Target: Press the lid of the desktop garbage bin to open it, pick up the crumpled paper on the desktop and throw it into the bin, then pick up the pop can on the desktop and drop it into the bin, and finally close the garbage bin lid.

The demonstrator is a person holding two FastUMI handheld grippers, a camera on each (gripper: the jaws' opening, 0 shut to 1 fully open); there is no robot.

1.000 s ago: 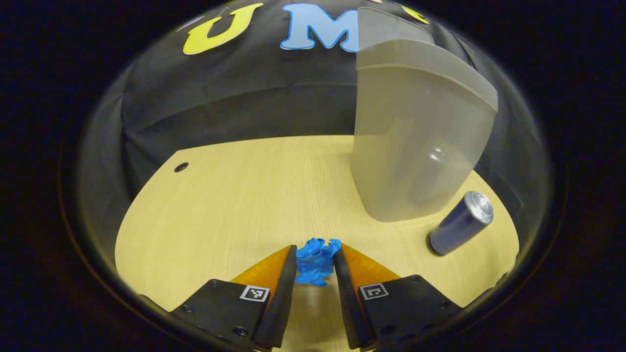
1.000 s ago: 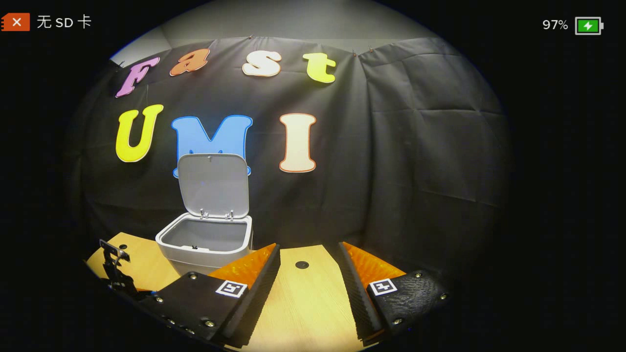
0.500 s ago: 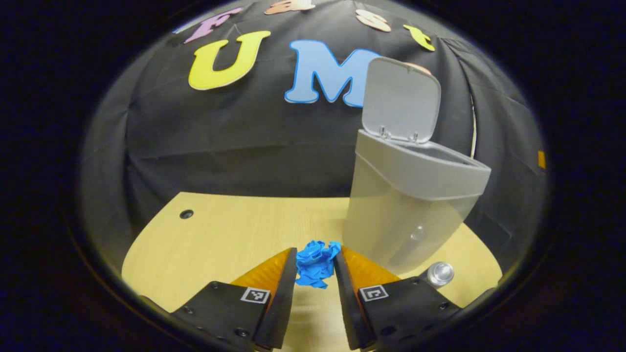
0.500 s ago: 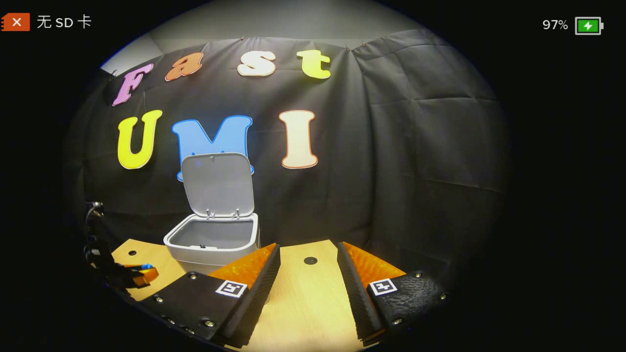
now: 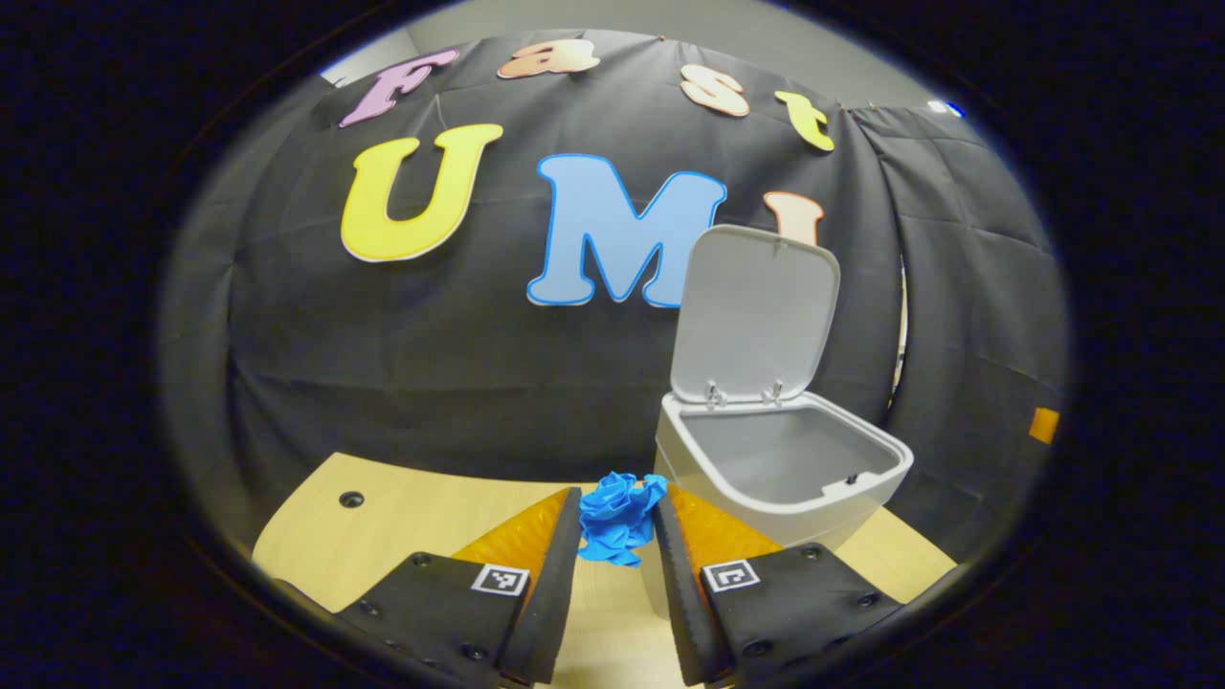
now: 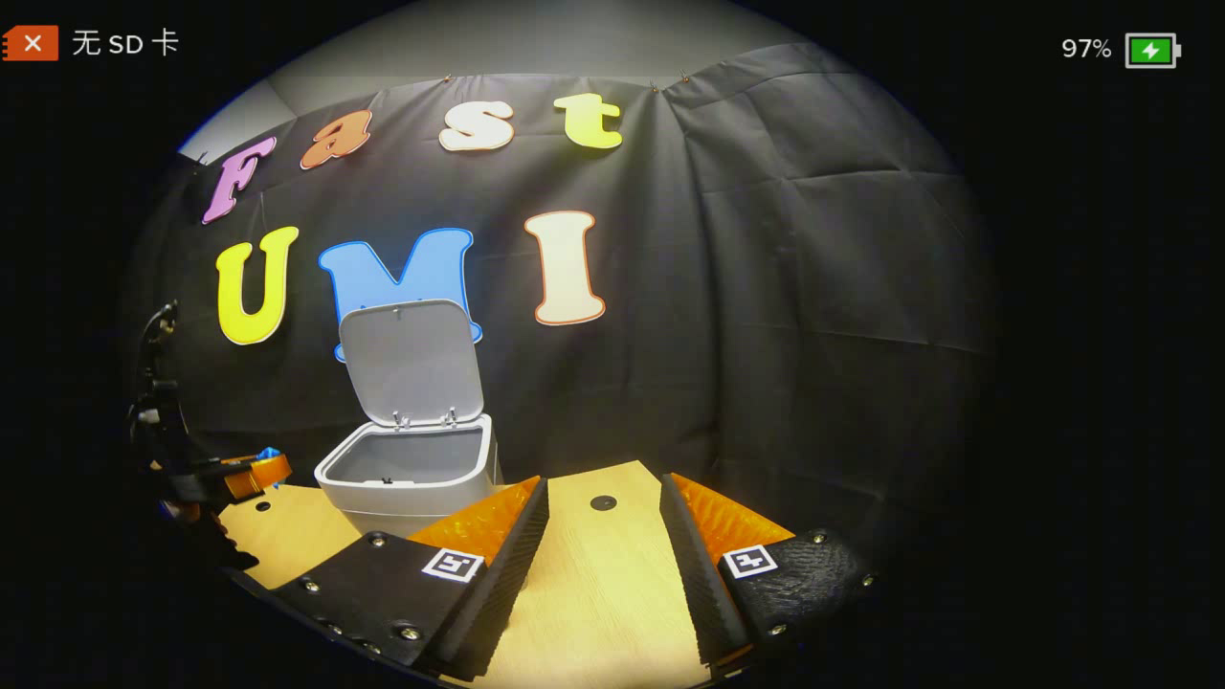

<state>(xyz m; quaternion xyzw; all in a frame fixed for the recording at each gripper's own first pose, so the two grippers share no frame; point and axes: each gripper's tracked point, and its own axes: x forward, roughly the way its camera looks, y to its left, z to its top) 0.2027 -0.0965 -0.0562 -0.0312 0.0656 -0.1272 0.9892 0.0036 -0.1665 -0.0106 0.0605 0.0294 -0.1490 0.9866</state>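
Bin (image 5: 780,498) lid (image 5: 756,311) stands open, nothing visible inside; my left gripper (image 5: 617,536) pinches the blue crumpled paper (image 5: 617,522) just beside its rim, my right gripper (image 6: 603,536) spread wide, empty

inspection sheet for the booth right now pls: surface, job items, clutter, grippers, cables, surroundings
Surface: light wood table with round holes in it.
Job's things: garbage bin stands on the table, lid raised upright, inside looks empty. Crumpled paper, blue, is clamped between the fingers of the left hand-held gripper, lifted beside the bin's near rim, not yet over the opening. Pop can: nothing seen.
Clutter: nothing seen.
Grippers: left hand-held gripper shut on the crumpled paper; right hand-held gripper open, holding nothing, low over the table to the bin's right.
Cables: nothing seen.
Surroundings: black cloth wall behind the table.
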